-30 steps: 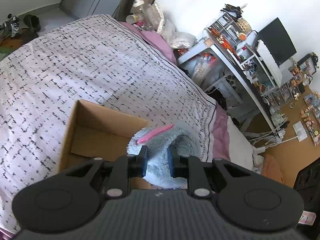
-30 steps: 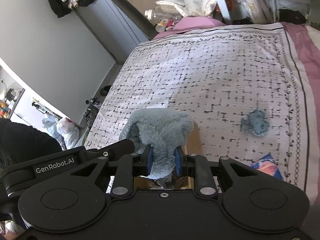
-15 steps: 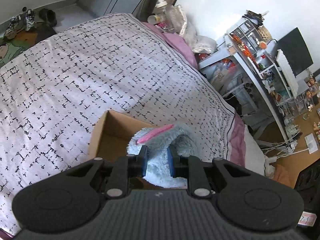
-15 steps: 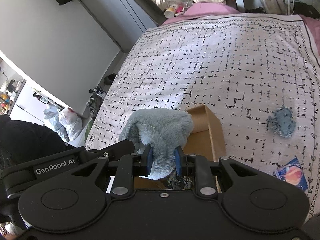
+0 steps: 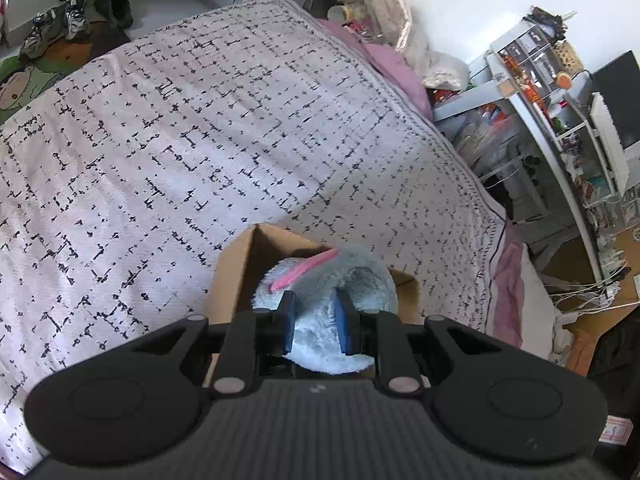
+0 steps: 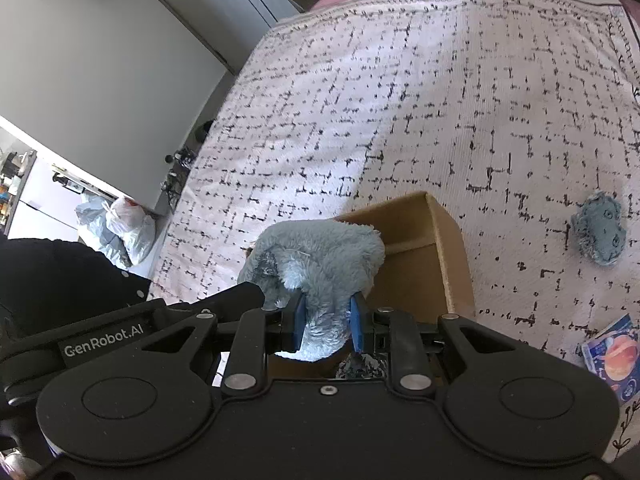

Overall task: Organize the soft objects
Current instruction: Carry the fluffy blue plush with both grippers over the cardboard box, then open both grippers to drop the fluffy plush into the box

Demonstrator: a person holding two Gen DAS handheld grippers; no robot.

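A light blue plush toy (image 5: pixel 344 280) with a pink strip is held by both grippers over an open cardboard box (image 5: pixel 232 276) on the bed. My left gripper (image 5: pixel 317 326) is shut on one end of the plush. My right gripper (image 6: pixel 326 324) is shut on the other end of the plush toy (image 6: pixel 320 256), above the box (image 6: pixel 432 264). A small grey-blue plush (image 6: pixel 598 230) lies on the bedspread to the right of the box.
The bed has a white bedspread with black marks (image 5: pixel 200 140). A colourful packet (image 6: pixel 612 356) lies at the bed's right edge. A cluttered desk with shelves (image 5: pixel 560 92) stands beside the bed. Shoes (image 5: pixel 68 20) and bags (image 6: pixel 120 224) lie on the floor.
Both grippers, still shut on the plush, have moved so the box now lies more directly under it. The small grey-blue plush appears further right in the right wrist view.
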